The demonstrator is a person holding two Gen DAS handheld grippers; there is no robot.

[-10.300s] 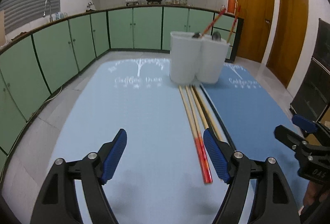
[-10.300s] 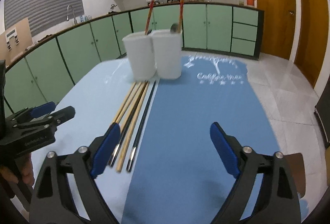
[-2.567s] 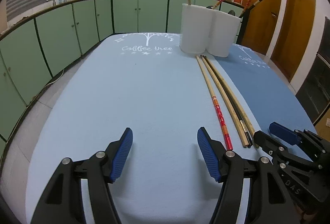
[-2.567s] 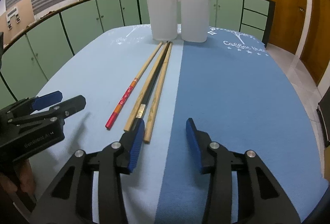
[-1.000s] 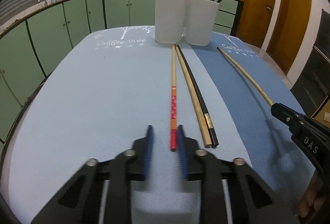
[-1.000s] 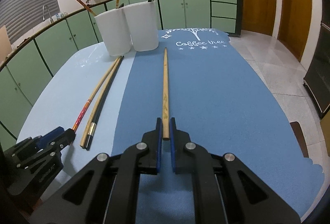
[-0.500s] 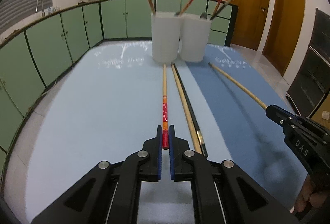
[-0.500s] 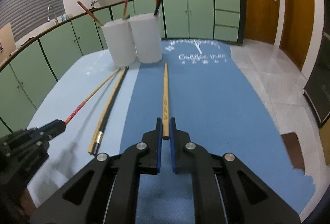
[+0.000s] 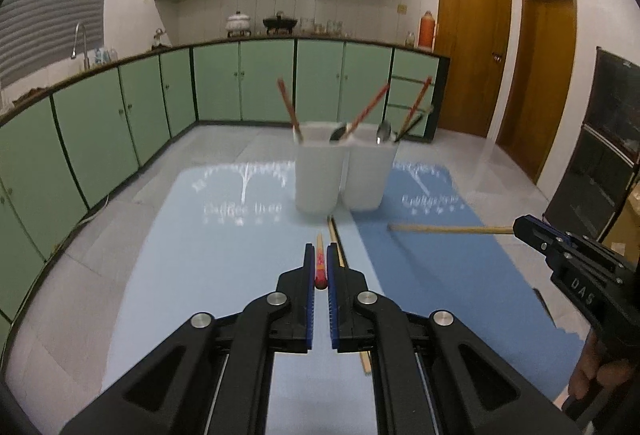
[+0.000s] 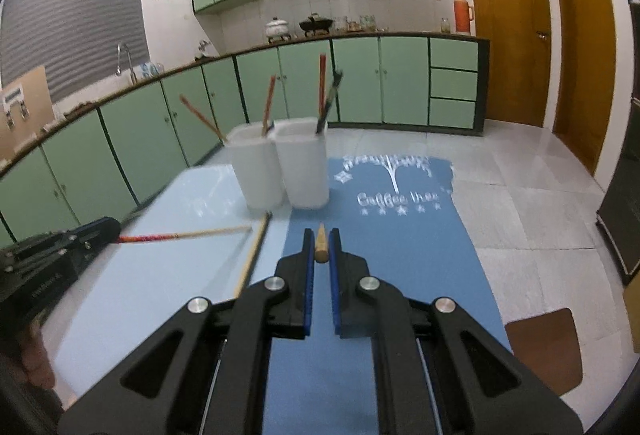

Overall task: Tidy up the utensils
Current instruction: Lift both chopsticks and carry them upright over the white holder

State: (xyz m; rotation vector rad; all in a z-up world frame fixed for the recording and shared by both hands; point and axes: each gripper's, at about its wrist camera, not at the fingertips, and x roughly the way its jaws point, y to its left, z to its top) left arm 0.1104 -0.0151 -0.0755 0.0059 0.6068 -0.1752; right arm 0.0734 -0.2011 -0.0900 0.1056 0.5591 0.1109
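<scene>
Carry step: left gripper (image 9: 319, 271) fingers clamp red chopstick (image 9: 320, 267), right gripper (image 10: 321, 249) fingers clamp plain chopstick (image 10: 321, 249); next, tips into white cups (image 10: 280, 171) ahead of fingers.

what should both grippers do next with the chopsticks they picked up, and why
Probably carry both forward and tip them into the white holders. The left gripper is shut on the red-ended chopstick, the right gripper on the plain wooden chopstick, and both are lifted off the blue mats. The holders already hold upright chopsticks and stand just ahead, while two more chopsticks wait on the mat.
</scene>
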